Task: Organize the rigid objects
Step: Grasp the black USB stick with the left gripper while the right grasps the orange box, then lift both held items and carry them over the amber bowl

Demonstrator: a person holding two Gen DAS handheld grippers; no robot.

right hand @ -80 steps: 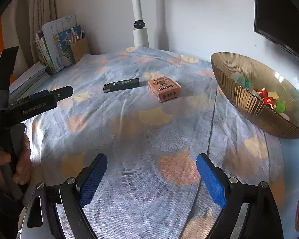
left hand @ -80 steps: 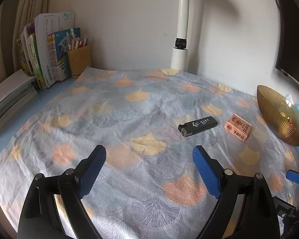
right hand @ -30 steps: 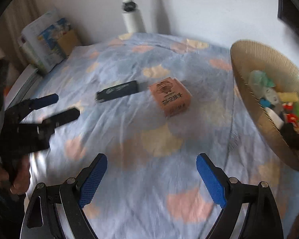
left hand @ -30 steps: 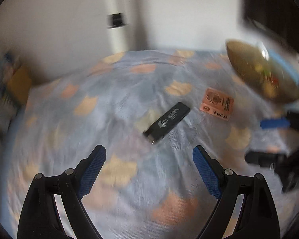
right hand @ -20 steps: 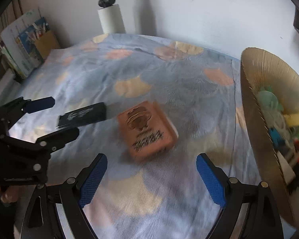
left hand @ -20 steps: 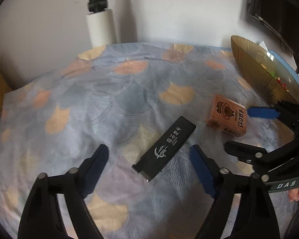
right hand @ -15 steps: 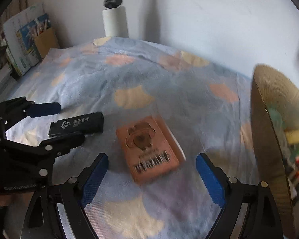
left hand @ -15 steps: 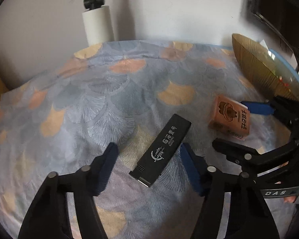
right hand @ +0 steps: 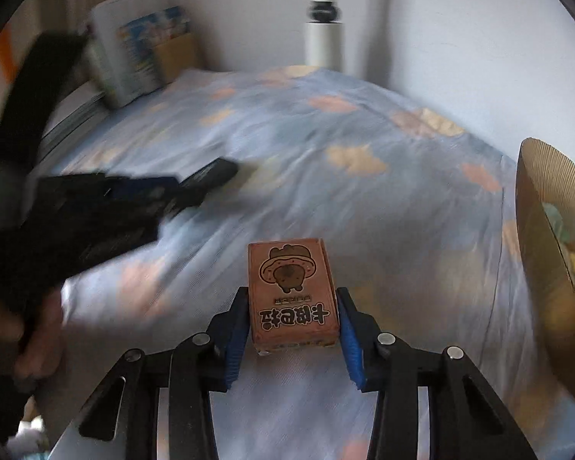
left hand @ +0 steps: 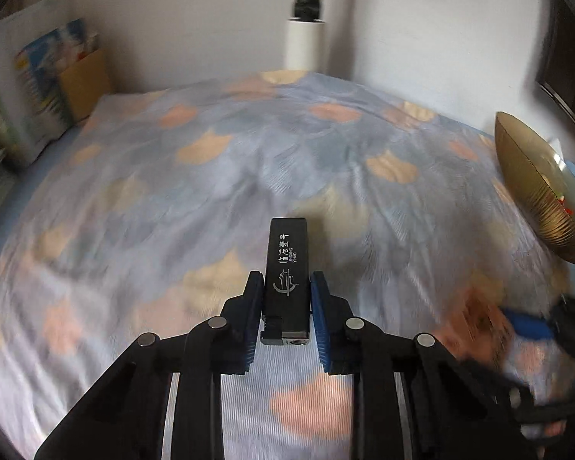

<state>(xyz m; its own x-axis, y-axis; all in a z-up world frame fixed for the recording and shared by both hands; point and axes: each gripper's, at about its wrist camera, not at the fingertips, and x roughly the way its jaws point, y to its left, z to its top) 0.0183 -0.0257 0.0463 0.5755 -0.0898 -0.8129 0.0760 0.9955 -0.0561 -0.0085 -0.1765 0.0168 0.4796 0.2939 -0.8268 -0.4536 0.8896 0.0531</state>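
Note:
A black lighter (left hand: 287, 253) with white lettering lies lengthwise between the blue pads of my left gripper (left hand: 286, 283), which is shut on its near half above the patterned cloth (left hand: 211, 199). In the right wrist view an orange cardboard box (right hand: 289, 272) with a cartoon bear sits between the pads of my right gripper (right hand: 293, 301). Those jaws are closing, and both pads touch the box's sides. The left gripper (right hand: 115, 199) shows there as a dark blur at the left, with the lighter's tip sticking out. The right gripper (left hand: 529, 326) is blurred at the lower right of the left wrist view.
A gold ribbed bowl (left hand: 536, 191) holding small coloured items stands at the right edge, also in the right wrist view as the bowl (right hand: 536, 237). A white pole (left hand: 306, 38) rises at the back wall. Books and a pen holder (left hand: 38, 96) stand at the back left.
Both grippers came down onto their objects and their jaws drew in: the left around the lighter, the right around the orange box. Both views rolled, so each object now points straight ahead.

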